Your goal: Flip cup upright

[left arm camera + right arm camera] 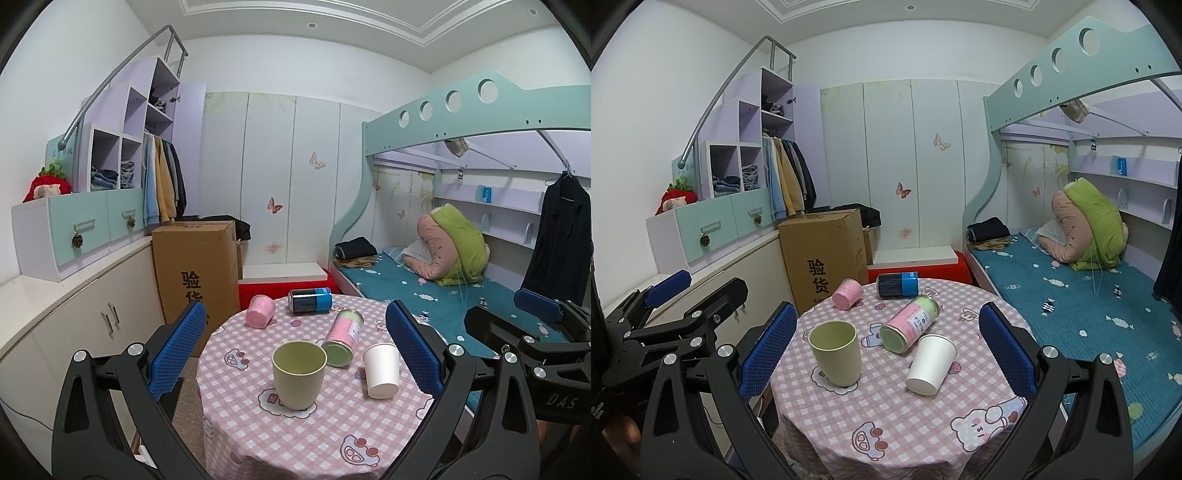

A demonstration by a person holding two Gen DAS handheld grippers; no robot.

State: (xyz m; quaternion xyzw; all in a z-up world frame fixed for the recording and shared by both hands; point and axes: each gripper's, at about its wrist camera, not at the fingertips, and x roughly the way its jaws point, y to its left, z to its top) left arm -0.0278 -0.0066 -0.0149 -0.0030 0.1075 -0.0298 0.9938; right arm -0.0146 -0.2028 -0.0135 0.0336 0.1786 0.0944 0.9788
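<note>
A pale green cup [299,373] stands upright on the round table [325,439], mouth up; it also shows in the right wrist view [836,354]. A white paper cup [382,369] stands upside down to its right, tilted in the right wrist view [931,363]. A pink cup [260,312] lies on its side at the far left [847,293]. My left gripper [295,354] is open and empty, held back from the table. My right gripper [888,350] is open and empty too.
A pink and green can [343,338] and a blue can [310,301] lie on their sides on the table. A cardboard box [195,266] stands behind to the left, a bed [443,295] to the right, cabinets [74,314] along the left wall.
</note>
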